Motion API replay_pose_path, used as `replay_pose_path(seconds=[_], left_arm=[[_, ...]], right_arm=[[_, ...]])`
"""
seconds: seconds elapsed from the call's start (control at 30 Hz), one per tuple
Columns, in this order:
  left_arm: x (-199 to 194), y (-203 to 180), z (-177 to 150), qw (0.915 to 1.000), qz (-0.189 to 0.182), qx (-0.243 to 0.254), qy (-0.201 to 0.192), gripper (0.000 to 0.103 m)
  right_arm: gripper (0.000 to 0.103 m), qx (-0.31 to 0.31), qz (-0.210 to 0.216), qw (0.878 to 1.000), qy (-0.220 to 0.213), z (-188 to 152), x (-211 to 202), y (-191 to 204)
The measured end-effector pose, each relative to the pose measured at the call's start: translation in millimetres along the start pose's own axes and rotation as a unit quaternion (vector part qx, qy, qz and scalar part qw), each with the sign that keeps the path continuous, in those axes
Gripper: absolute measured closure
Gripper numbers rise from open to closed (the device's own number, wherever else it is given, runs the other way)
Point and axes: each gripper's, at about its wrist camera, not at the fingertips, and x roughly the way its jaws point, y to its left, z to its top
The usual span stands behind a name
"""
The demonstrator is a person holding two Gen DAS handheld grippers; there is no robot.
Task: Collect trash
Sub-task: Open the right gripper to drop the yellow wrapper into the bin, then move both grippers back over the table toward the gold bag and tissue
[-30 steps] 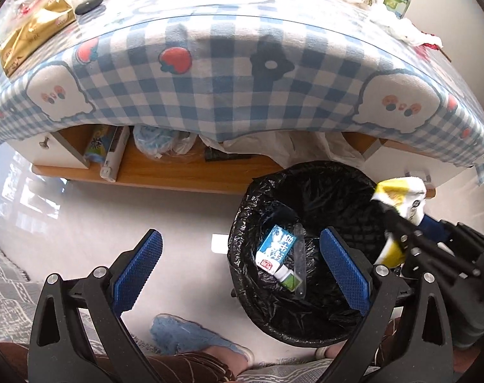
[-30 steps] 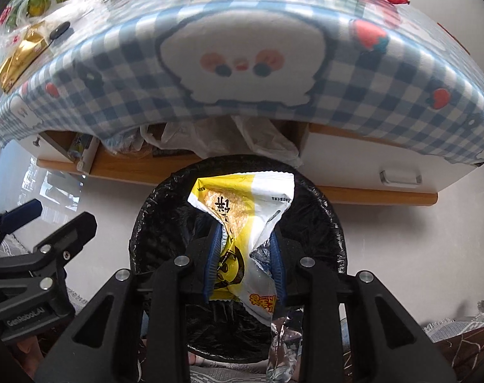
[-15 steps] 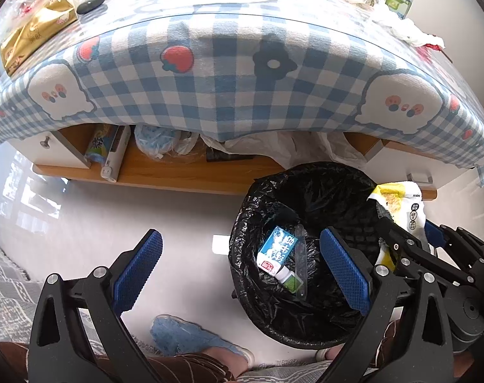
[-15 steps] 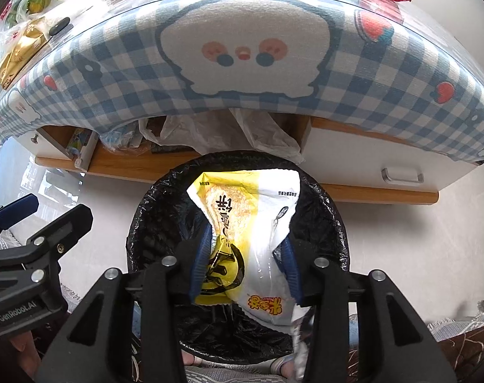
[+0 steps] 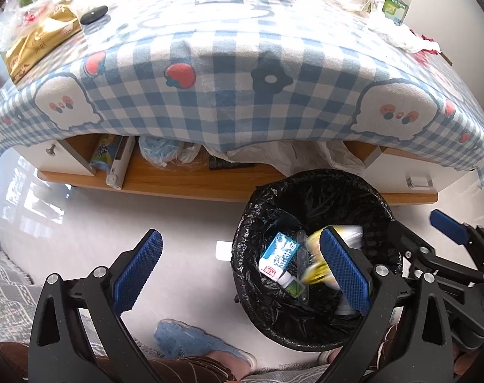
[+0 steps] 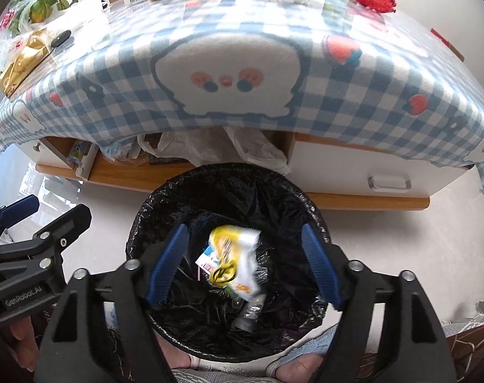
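Shoes (image 5: 206, 344) and brown trouser legs of the seated person fill the nearest edge of both views. Just beyond, the right hand-held gripper (image 6: 242, 265) hangs over the black-lined trash bin (image 6: 146, 223); its jaws have just been opening and now stand wide, with nothing pressed between the blue pads. The yellow and white snack wrapper (image 6: 234, 255) is loose inside the bin, blurred, above a blue and white carton (image 5: 278, 255) and a small bottle. The left hand-held gripper (image 5: 238, 271) is spread wide and empty over the pale floor beside the bin. Farther off stands the table (image 5: 235, 73) under a blue checked cloth, bearing a gold packet (image 5: 40, 41), a green carton (image 5: 395, 6) and crumpled white paper.
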Motion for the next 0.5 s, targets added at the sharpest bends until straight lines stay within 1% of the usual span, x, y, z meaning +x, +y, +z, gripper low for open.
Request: replay_pose_path(seconds=[0.23,0.33,0.5], left_arm=[[-17.2,-1.6,5.5,0.9996,0.008,0.002,-0.026,0.006],[-23.4,-2.6,8.6,0.9993,0.011,0.003,-0.036,0.006],[-35.7,-3.7,15.1,0.9984,0.022,0.003,-0.051,0.006]], right_arm=[[0.012,0.007,-0.015,0.999,-0.029,7.2,-24.7,-12.1],[0.008,0.012,-0.019,0.999,-0.044,10.6,-35.3,-18.0],[0.008,0.017,-0.022,0.998,-0.061,17.7,-51.9,-25.8]])
